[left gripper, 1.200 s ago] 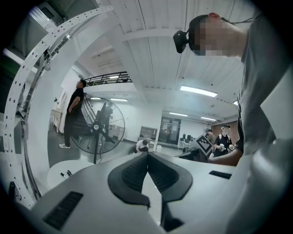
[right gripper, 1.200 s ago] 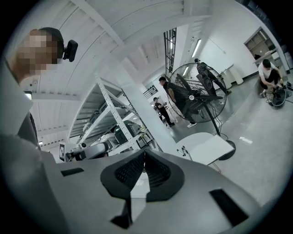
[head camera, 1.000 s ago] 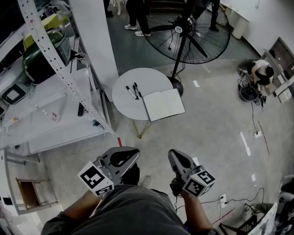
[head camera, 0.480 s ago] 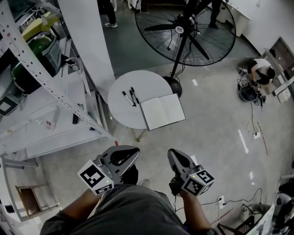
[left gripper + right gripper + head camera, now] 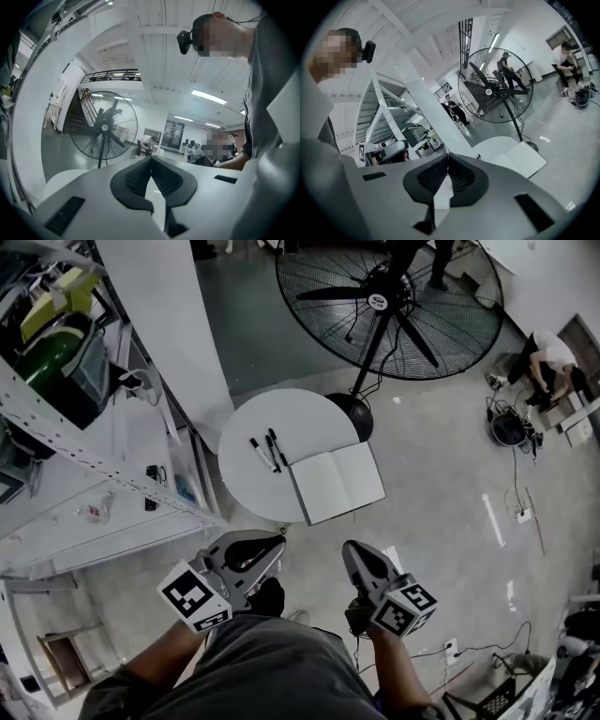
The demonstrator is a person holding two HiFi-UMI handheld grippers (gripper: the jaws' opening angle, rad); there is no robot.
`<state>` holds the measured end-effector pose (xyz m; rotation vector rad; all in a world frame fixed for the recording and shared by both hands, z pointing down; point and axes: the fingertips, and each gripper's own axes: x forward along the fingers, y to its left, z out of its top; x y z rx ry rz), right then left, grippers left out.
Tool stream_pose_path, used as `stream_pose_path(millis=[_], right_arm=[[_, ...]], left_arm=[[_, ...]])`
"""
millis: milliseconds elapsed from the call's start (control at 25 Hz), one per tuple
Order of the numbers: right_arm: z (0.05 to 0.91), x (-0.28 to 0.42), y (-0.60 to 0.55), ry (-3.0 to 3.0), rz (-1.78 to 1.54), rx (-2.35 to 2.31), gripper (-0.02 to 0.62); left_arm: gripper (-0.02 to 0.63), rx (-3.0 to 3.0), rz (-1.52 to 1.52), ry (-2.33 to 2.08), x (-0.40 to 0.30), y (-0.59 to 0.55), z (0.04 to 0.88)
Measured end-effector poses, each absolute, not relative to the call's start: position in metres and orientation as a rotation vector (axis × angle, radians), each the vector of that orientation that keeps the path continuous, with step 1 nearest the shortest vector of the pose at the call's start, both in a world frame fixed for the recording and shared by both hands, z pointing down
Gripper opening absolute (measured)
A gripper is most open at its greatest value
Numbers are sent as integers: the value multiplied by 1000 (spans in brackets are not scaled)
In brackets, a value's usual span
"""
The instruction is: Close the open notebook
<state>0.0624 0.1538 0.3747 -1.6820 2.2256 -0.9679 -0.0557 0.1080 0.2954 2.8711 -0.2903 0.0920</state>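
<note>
An open notebook (image 5: 336,482) with blank white pages lies on the right part of a small round white table (image 5: 253,479), overhanging its edge. Two black pens (image 5: 267,451) lie to its left. Both grippers are held close to my body, well short of the table. My left gripper (image 5: 278,545) is shut and holds nothing; its tips meet in the left gripper view (image 5: 151,158). My right gripper (image 5: 349,551) is also shut and empty. The right gripper view shows its tips (image 5: 448,155) together, with the notebook (image 5: 525,159) on the table (image 5: 497,143) ahead.
A large standing fan (image 5: 389,306) is just behind the table, its base beside the notebook. A white pillar (image 5: 164,334) and a metal shelving rack (image 5: 84,456) stand to the left. Cables (image 5: 511,427) and a crouching person (image 5: 548,357) are at the far right.
The table and notebook have come a little nearer and sit lower in the head view as I walk up. Both grippers stay shut and keep their place before my body.
</note>
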Motion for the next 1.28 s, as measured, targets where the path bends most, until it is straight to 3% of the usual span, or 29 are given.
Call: stream_pose_path(millis=[600, 1280], right_arm=[[370, 53, 51, 2187, -958, -1746, 20], [384, 65, -1, 2212, -1008, -1759, 20]], left_arm=[[15, 2856, 87, -223, -64, -1, 297], [15, 2822, 112, -214, -49, -50, 316]])
